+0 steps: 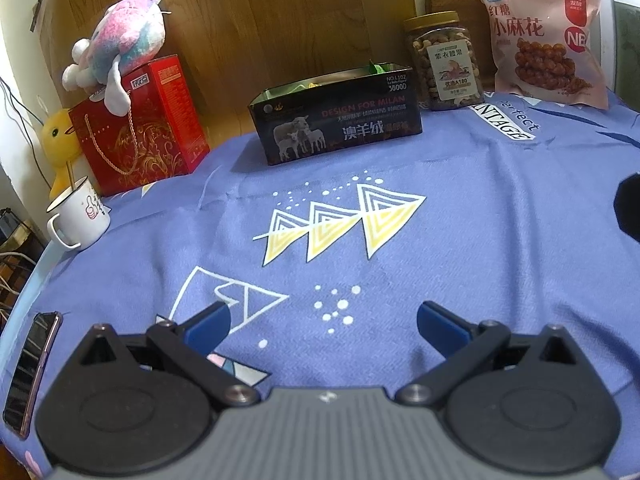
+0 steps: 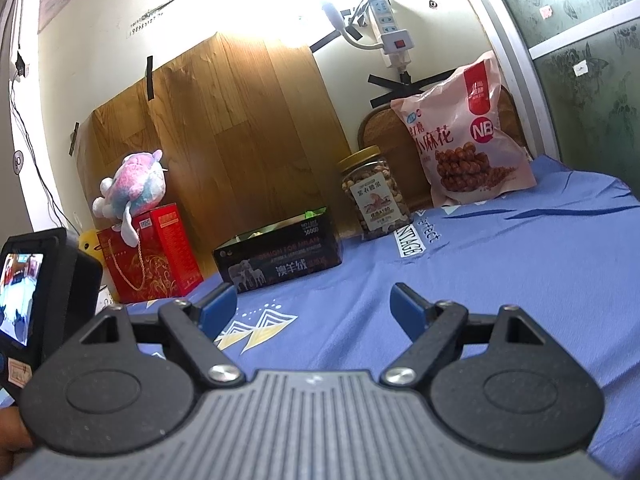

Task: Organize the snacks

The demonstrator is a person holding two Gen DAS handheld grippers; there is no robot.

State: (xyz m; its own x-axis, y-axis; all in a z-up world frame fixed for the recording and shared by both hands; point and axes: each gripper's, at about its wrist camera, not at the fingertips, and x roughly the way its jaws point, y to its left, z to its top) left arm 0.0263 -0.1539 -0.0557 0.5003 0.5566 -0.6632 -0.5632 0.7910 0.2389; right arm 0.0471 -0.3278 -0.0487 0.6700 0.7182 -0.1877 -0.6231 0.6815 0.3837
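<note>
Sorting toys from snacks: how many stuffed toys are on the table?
2. A pink plush lies on the red box; a yellow duck sits behind that box, partly hidden. More may be hidden.

blue patterned cloth (image 1: 460,240), black tin (image 1: 336,120), pink bag (image 1: 536,40)

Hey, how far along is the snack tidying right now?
Some snacks already sit in the open tin. Nothing is in hand: left claw and right claw are open and empty. The nut jar and pink bag remain outside the tin.
</note>
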